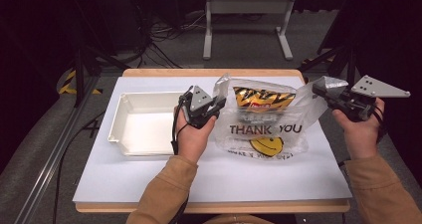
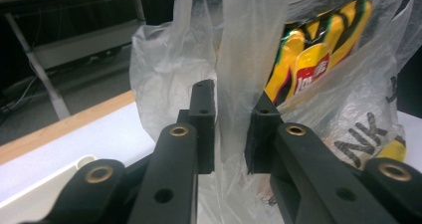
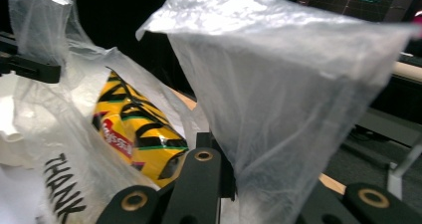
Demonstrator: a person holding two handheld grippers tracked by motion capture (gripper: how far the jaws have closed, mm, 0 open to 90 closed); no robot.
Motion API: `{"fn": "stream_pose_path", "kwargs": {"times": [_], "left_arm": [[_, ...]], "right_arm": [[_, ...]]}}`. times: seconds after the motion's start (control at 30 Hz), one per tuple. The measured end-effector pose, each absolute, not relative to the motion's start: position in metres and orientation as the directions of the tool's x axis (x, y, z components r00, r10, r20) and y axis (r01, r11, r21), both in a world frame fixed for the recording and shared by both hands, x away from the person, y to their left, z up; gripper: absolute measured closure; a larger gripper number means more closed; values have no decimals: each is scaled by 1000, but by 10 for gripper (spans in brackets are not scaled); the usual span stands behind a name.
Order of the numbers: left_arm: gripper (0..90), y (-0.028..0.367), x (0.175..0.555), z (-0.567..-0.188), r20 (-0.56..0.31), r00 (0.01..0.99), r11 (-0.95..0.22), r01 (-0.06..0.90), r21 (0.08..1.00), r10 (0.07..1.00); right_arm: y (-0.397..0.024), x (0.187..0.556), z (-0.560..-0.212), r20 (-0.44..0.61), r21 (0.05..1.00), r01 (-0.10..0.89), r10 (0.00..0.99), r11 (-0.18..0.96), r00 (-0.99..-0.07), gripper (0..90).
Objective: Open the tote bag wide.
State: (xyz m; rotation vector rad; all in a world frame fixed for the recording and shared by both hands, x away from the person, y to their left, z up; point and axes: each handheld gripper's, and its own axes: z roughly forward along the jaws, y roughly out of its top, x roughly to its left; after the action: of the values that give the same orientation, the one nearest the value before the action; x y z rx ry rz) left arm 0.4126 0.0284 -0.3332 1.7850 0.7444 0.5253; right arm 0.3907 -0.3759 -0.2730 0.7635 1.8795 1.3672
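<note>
I am holding both forearms out over the counter (image 1: pixel 214 179), one hand-held gripper in each hand. The left hand-held gripper (image 1: pixel 217 106) is clamping the left handle (image 2: pixel 249 59) of the one plastic bag (image 1: pixel 263 129). The right hand-held gripper (image 1: pixel 329 92) is clenching on the bag's right handle (image 3: pixel 278 94), lifted just off the counter. The bag is stretching between the two, with one yellow chip packet (image 1: pixel 263 98) inside. One white tray (image 1: pixel 144 124) is sitting just left of my left hand.

"THANK YOU" on plastic bag (image 1: pixel 263 130), smiley sign below, chip packet (image 1: pixel 263 98) logo unreadable
</note>
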Motion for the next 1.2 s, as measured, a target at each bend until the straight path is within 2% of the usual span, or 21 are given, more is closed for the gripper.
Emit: {"fn": "stream_pose_path", "kwargs": {"times": [0.27, 0.53, 1.2], "left_arm": [[794, 24, 417, -345, -21, 718, -240, 260, 935, 696], [785, 22, 422, -357, -36, 714, -247, 289, 925, 699], [765, 18, 431, -387, -76, 705, -290, 385, 876, 705]], "right_arm": [[-374, 403, -279, -214, 950, 76, 809, 303, -547, 896], [-375, 416, -296, -193, 947, 119, 825, 298, -532, 894], [-369, 423, -354, -153, 908, 241, 808, 342, -569, 885]]}}
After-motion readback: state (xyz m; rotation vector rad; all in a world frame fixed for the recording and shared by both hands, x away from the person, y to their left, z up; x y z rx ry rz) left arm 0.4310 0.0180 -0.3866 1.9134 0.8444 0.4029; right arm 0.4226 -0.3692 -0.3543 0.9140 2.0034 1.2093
